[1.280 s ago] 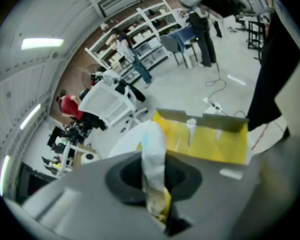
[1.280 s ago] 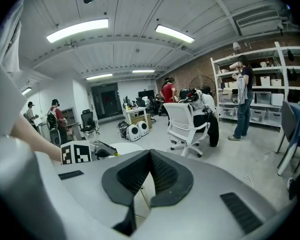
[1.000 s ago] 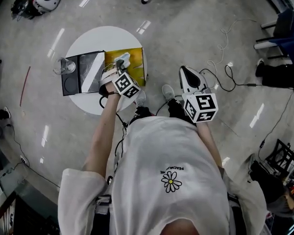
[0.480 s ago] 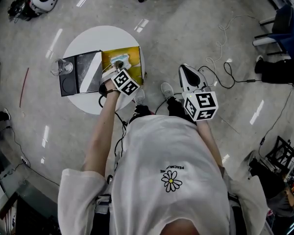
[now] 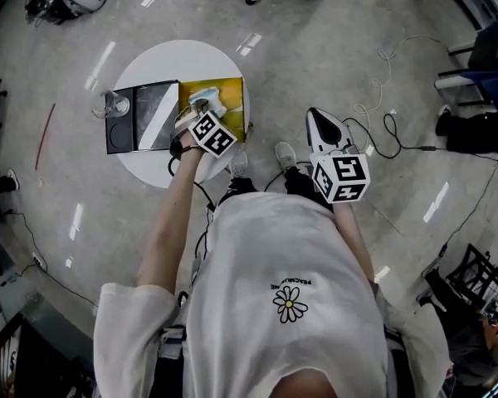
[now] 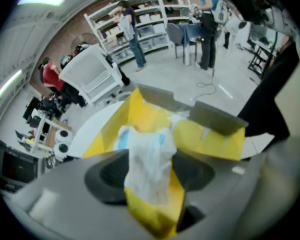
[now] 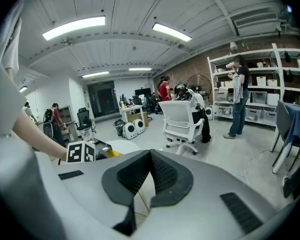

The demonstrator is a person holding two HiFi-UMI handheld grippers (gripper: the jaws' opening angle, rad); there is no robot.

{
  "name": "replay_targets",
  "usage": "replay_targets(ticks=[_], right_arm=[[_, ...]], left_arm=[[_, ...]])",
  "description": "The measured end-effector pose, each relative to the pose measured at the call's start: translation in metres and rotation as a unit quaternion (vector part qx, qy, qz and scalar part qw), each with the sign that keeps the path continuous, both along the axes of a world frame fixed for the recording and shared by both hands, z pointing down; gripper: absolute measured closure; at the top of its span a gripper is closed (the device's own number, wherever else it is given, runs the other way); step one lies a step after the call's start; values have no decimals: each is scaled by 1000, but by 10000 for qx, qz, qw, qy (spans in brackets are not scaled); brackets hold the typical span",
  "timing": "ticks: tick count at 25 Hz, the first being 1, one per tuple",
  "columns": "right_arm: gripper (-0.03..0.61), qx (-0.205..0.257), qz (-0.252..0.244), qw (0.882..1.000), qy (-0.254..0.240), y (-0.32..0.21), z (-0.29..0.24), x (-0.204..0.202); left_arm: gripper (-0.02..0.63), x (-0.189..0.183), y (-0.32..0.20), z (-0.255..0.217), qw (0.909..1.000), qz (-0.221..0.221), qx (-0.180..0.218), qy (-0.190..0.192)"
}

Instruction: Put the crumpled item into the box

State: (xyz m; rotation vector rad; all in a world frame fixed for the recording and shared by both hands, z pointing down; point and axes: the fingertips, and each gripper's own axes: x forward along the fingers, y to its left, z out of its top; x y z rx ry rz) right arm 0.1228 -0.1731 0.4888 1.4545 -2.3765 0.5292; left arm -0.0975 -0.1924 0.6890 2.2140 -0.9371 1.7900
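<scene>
- Since one second ago, the left gripper [image 6: 150, 174] has come a little further over the yellow box [image 5: 232, 98] on the round white table [image 5: 174, 60]. The right gripper [image 7: 150, 156] has stayed at the person's side.
- The left gripper's jaws are opening. The crumpled item [image 6: 145, 149] hangs in the gap between the two dark pads, above the inside of the box, and the pads seem not to squeeze it now.
- The right gripper's jaws are together, with nothing between them.
- The crumpled item looks like thin white and pale blue paper or film. It is probably very light, soft and easy to crush, and it may cling to a pad instead of falling.
- If it must be taken again, the best hold is likely across its thick middle with a gentle squeeze. A loose corner could tear or slip out.
</scene>
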Motion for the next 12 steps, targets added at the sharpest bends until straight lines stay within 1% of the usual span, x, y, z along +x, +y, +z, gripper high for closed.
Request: replay_targets(ticks=[4,7,10,12], right_arm=[[577,21,-46,10000,-16,-1,0,-3],[578,62,-114,9999,-30,-4,-1,-7],[577,83,-121,9998,-97,-6,-2,-9],[577,101,-126,9998,-120,-8,-3,-9]], left_arm=[[319,1,5,-2,10000,-23,-71,46],[308,2,7,-4,9998,-125,-68,138],[300,5,4,-12,9990,-305,-9,320],[296,7,-3,-22,9982,-411,114,421]])
